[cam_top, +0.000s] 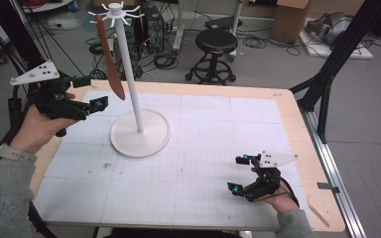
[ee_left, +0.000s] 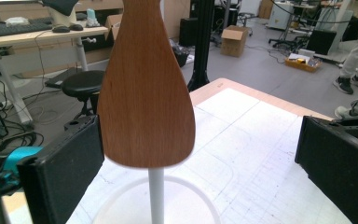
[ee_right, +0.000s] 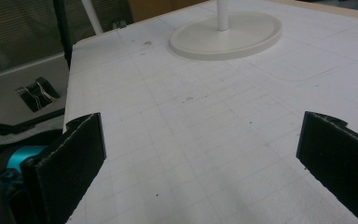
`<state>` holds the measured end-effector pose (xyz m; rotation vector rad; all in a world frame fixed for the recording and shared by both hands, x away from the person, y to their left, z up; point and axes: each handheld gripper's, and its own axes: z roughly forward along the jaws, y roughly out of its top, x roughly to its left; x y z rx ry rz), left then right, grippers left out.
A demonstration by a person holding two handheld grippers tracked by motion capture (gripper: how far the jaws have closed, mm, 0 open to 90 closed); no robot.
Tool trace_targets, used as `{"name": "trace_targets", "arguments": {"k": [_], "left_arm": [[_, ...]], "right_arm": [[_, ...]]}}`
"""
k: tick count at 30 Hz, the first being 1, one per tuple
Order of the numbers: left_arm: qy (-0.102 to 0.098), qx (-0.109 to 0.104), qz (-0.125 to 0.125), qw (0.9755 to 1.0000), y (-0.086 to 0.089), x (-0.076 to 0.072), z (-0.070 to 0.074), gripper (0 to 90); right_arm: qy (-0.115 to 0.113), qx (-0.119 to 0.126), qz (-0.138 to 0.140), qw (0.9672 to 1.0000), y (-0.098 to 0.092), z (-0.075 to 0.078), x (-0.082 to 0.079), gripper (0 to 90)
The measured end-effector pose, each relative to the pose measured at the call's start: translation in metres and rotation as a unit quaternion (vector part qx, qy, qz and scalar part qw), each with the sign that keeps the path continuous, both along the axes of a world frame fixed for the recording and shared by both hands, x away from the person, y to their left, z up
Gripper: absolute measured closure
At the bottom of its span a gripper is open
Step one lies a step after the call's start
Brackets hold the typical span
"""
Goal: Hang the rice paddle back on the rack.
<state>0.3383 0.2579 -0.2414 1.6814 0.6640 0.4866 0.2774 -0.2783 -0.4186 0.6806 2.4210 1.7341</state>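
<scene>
The wooden spatula (cam_top: 110, 59) hangs from the white hook stand (cam_top: 140, 131) near the counter's far left corner. The left gripper (cam_top: 93, 94), jaws spread, frames its blade; back away straight, avoiding a swing. The right gripper (cam_top: 239, 173) rests spread, empty.

Even, soft indoor light, faint shadows on the white mat, slightly soft low-resolution frames, near tongs blurred

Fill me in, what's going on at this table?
A wooden spatula hangs from a hook of the white rack. The person's left gripper is beside its blade, jaws open, not pressing on it. The right gripper rests open near the table's front edge, holding nothing.
</scene>
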Motion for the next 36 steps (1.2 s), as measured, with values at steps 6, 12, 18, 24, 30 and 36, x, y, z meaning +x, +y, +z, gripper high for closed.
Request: {"name": "trace_targets", "arguments": {"k": [6, 12, 18, 24, 30, 36], "left_arm": [[0.000, -0.005, -0.001, 1.0000, 0.002, -0.006, -0.014, 1.7], [-0.001, -0.006, 0.002, 1.0000, 0.004, -0.016, -0.031, 1.7], [-0.003, 0.002, -0.014, 0.9999, 0.004, -0.031, -0.051, 1.7], [-0.009, -0.005, -0.016, 0.9998, 0.004, -0.042, -0.067, 1.7], [-0.006, -0.004, -0.014, 0.9999, 0.003, -0.049, -0.083, 1.7], [0.006, -0.012, -0.010, 0.9999, 0.002, -0.056, -0.104, 1.7]], "right_arm": [[0.003, -0.005, 0.001, 1.0000, 0.001, -0.001, 0.000, 0.0], [-0.001, -0.002, -0.003, 1.0000, 0.000, 0.000, 0.000, 0.0], [-0.008, -0.008, -0.007, 0.9999, 0.001, 0.000, -0.001, 0.0], [-0.011, -0.003, -0.014, 0.9998, 0.000, 0.001, -0.001, 0.0], [-0.016, 0.001, -0.025, 0.9996, -0.001, 0.002, 0.000, 0.0], [-0.018, 0.000, -0.027, 0.9995, -0.001, 0.002, 0.000, 0.0]]}}
